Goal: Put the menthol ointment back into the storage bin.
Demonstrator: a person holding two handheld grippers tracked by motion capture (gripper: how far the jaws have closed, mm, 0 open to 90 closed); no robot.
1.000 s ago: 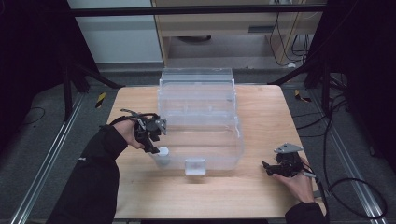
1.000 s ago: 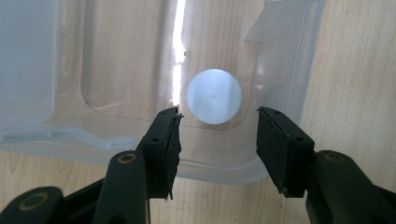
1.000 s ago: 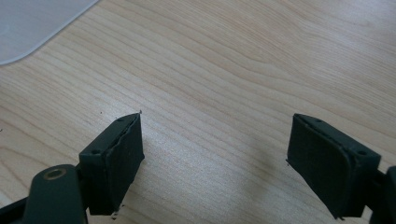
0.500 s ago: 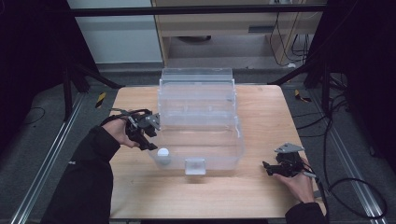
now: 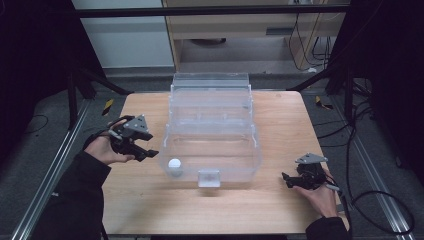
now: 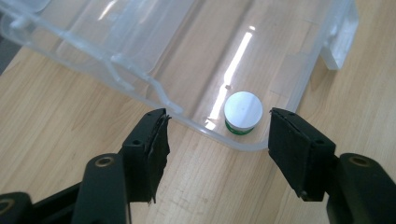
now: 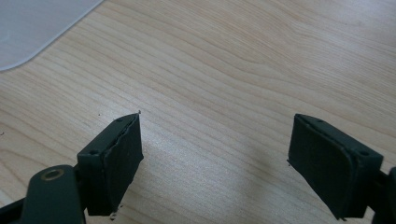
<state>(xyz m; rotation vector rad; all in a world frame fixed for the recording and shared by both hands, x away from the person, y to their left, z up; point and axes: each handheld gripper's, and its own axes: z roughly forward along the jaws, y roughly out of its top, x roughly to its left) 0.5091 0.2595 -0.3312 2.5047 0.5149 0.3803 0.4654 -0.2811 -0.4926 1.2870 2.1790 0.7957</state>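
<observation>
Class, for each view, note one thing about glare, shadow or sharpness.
High view: dark surroundings, the lit table stands out, the clear box looks hazy. Left gripper view: bright glare streak on the box floor beside the white-capped jar. Right gripper view: wood grain sharp, soft shadow between the jaws.

Both tools [image 5: 142,150] [image 5: 286,179] wide apart, empty

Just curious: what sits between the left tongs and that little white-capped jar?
The clear box's low wall. In the left gripper view the jar stands inside it, while the open left tongs hover outside over the wooden table.
</observation>
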